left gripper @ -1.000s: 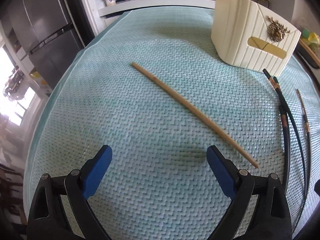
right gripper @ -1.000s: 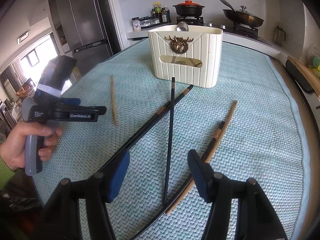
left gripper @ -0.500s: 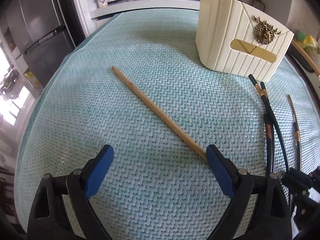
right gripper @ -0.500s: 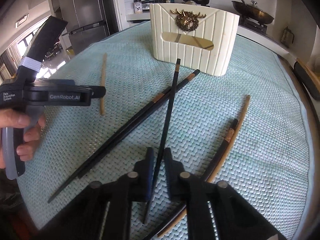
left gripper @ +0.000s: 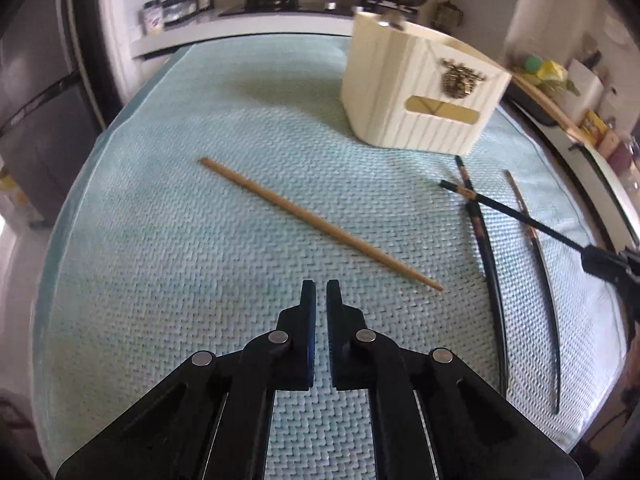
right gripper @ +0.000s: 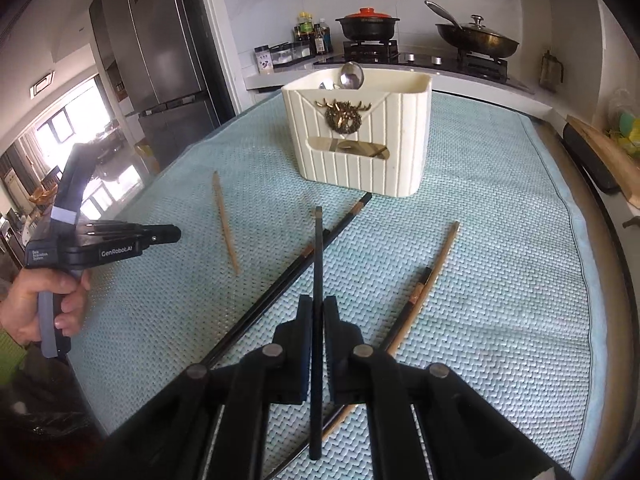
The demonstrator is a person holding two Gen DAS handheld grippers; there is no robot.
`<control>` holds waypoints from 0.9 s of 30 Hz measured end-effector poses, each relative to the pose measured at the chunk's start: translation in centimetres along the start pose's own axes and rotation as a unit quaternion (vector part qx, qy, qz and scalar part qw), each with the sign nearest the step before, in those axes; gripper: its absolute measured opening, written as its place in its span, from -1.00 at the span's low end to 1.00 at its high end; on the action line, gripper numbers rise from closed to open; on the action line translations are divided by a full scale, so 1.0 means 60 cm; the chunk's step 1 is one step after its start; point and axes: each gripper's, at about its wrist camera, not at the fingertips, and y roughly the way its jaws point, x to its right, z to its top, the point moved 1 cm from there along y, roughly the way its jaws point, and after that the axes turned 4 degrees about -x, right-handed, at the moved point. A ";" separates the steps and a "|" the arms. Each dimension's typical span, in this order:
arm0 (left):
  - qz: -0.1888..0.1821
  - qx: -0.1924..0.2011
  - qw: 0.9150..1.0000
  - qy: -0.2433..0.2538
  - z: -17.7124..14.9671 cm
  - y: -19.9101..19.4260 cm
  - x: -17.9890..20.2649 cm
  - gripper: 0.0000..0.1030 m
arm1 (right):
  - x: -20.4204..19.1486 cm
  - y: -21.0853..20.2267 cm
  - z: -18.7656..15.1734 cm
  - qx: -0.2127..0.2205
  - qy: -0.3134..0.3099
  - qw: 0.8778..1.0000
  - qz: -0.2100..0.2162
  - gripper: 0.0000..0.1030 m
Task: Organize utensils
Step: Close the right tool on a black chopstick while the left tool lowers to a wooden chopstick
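Note:
My right gripper (right gripper: 317, 303) is shut on a black chopstick (right gripper: 318, 256) and holds it lifted above the mat, pointing at the cream utensil holder (right gripper: 360, 144). The same chopstick shows in the left wrist view (left gripper: 516, 216). My left gripper (left gripper: 321, 288) is shut and empty, hovering just short of a light wooden chopstick (left gripper: 320, 222) that lies on the mat; it also shows in the right wrist view (right gripper: 226, 224). More black chopsticks (right gripper: 292, 276) and a brown one (right gripper: 432, 272) lie on the mat. A spoon (right gripper: 351, 75) stands in the holder.
A teal woven mat (right gripper: 500, 260) covers the table. Behind it is a counter with a stove, a red-lidded pot (right gripper: 367, 24) and a pan (right gripper: 476, 38). A fridge (right gripper: 160, 48) stands at the left. A wooden board (right gripper: 600, 156) lies at the right edge.
My right gripper closed on the black chopstick and lifted it off the mat. My left gripper closed with nothing in it and drew back from the wooden chopstick.

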 end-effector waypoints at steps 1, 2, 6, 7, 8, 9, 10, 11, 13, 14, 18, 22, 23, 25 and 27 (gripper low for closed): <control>0.008 0.004 0.999 0.037 0.006 -0.003 0.012 -0.59 | 0.003 -0.005 0.001 0.002 0.005 1.000 0.002 -0.89; 0.023 0.012 0.997 0.073 0.011 -0.007 0.023 -0.17 | 0.005 -0.008 0.001 0.002 0.009 1.000 0.004 -0.89; 0.037 0.024 0.975 0.219 0.044 0.004 0.044 0.21 | 0.013 -0.023 -0.004 0.006 0.019 1.000 0.002 -0.89; 0.029 0.013 0.967 0.251 0.050 0.011 0.044 0.21 | 0.015 -0.027 -0.002 0.007 0.024 1.000 0.004 -0.89; 0.018 0.002 0.958 0.285 0.053 0.017 0.049 0.21 | 0.019 -0.030 -0.003 0.008 0.028 1.000 0.006 -0.89; 0.010 -0.009 0.949 0.316 0.051 0.020 0.056 0.21 | 0.020 -0.033 -0.002 0.009 0.032 0.999 0.009 -0.89; 0.006 -0.017 0.938 0.347 0.047 0.024 0.069 0.21 | 0.021 -0.036 -0.003 0.010 0.035 0.999 0.010 -0.89; 0.003 -0.022 0.926 0.376 0.049 0.031 0.071 0.21 | 0.023 -0.040 -0.003 0.011 0.039 0.999 0.011 -0.89; 0.001 -0.031 0.907 0.420 0.045 0.041 0.086 0.24 | 0.026 -0.043 0.002 0.014 0.046 0.999 0.015 -0.89; -0.003 -0.034 0.900 0.435 0.044 0.047 0.091 0.24 | 0.027 -0.046 0.004 0.015 0.048 0.999 0.016 -0.89; -0.010 -0.054 0.870 0.489 0.041 0.071 0.109 0.24 | 0.029 -0.057 0.015 0.021 0.056 0.998 0.023 -0.89; -0.018 -0.063 0.854 0.516 0.046 0.081 0.121 0.40 | 0.034 -0.068 0.025 0.024 0.065 0.997 0.034 -0.89; -0.024 -0.068 0.854 0.516 0.049 0.083 0.121 0.40 | 0.036 -0.071 0.028 0.025 0.068 0.997 0.036 -0.89; -0.045 -0.083 0.854 0.512 0.052 0.084 0.121 0.20 | 0.040 -0.075 0.033 0.028 0.075 0.996 0.042 -0.89; -0.080 -0.107 0.855 0.500 0.054 0.083 0.123 -0.70 | 0.043 -0.079 0.039 0.032 0.078 0.996 0.043 -0.89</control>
